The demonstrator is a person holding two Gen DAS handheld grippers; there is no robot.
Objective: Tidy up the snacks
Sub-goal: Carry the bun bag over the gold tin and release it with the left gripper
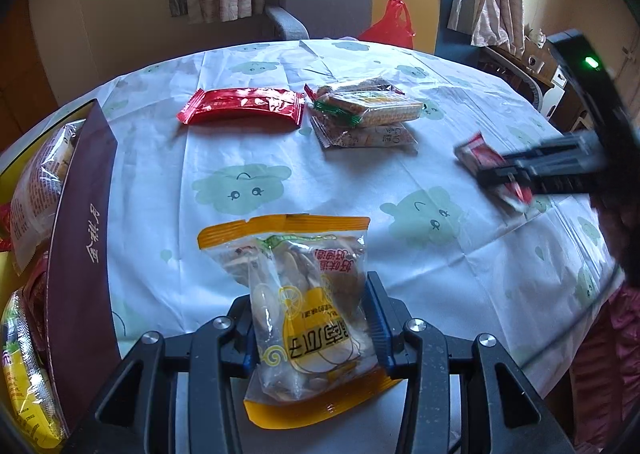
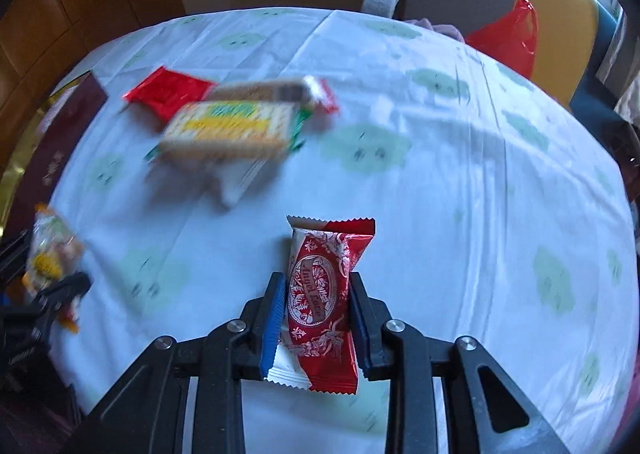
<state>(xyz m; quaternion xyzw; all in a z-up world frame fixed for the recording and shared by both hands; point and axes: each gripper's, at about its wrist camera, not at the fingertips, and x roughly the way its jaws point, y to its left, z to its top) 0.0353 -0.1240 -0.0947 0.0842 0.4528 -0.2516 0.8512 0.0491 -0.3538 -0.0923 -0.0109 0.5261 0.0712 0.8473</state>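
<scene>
Clearly, the left tongs (image 1: 310, 318) clamp a clear yellow-edged snack bag (image 1: 304, 302) above the tabletop (image 1: 280, 174), beside the maroon box (image 1: 80, 246), whose contents are cut off. The right tongs (image 2: 318, 318) pinch a red-and-white wrapped cake (image 2: 324, 302); the cracker packs (image 2: 236, 126) beyond are blurred.

Matte black left tongs (image 1: 310, 318) and right tongs (image 2: 316, 318) share one build: angular linkage arms with triangular cut-outs, joined by round silver screws, ending in ribbed blue pads (image 2: 273, 324) on the inner faces. Seen from the left, the right unit's black body carries a glowing green indicator light (image 1: 592, 63)
</scene>
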